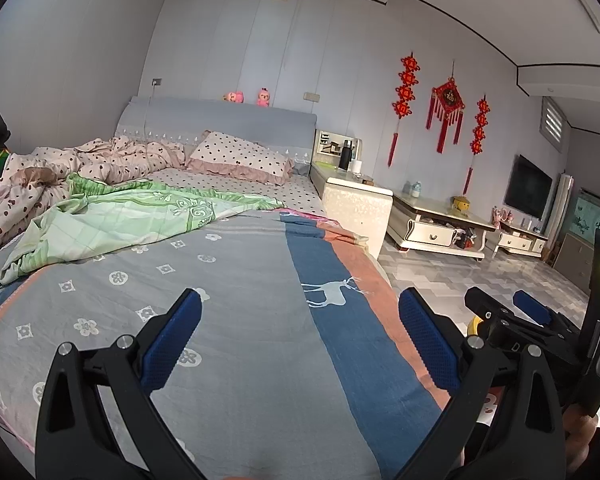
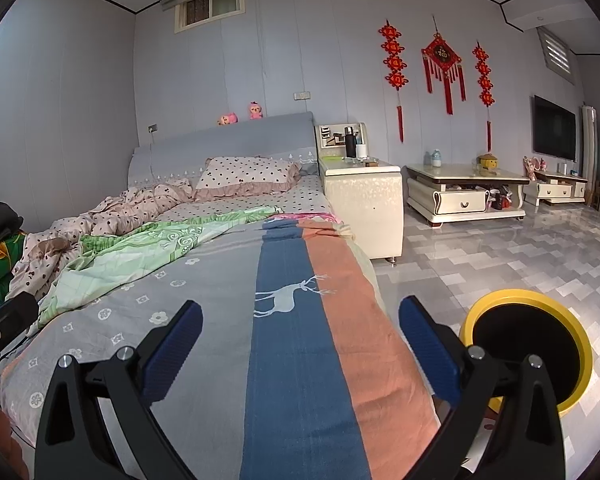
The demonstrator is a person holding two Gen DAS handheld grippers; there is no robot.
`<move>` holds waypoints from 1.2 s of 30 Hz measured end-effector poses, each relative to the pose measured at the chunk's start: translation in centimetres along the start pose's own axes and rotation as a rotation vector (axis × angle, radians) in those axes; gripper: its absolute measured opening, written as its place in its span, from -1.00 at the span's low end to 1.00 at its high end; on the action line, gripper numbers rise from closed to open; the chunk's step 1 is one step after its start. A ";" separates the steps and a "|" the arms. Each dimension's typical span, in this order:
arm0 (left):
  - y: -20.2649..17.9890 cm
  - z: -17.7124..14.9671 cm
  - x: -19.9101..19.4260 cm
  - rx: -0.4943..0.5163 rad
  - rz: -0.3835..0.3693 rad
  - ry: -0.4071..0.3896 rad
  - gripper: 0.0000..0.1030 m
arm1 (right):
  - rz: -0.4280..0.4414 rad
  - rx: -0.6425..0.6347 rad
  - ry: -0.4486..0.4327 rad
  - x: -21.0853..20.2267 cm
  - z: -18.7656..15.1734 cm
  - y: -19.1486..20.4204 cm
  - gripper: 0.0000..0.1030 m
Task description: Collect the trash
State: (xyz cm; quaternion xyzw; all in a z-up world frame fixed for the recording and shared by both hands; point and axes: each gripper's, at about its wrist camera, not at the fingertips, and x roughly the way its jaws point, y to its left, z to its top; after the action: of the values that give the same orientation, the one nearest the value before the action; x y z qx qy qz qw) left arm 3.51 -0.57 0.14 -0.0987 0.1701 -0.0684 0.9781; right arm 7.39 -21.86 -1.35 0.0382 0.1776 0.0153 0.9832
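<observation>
At the bottom of both frames, each gripper hovers over the foot of the bed (image 1: 236,280), and each holds nothing: the left gripper (image 1: 300,340) has its blue pads spread wide, and so does the right gripper (image 2: 300,340). A yellow-rimmed bin (image 2: 528,344) with a dark liner stands on the tiled floor at the lower right of the right wrist view, just beside the bed's edge. No piece of trash is plain to see on the bedding, so the thing to collect cannot be placed from these views. The likely trouble is a wide pad snagging the loose green quilt (image 1: 112,220) or the striped sheet (image 2: 300,320) and dragging cloth instead of litter, or small scraps hiding in the folds. Counted: two grippers, one bin, one pillow (image 1: 240,156), two pink toys (image 1: 248,97) on the headboard, three red knot hangings (image 2: 440,68).
</observation>
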 end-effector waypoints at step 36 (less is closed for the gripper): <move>0.3 -0.4 0.9 -0.020 -0.018 0.020 0.84 | -0.011 0.008 0.019 1.0 -0.5 0.6 0.84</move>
State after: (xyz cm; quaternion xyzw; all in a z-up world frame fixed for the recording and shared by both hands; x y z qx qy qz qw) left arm 4.25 -0.51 -0.62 -0.1094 0.1798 -0.0762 0.9746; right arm 8.10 -21.20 -2.15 0.0412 0.1873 0.0096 0.9814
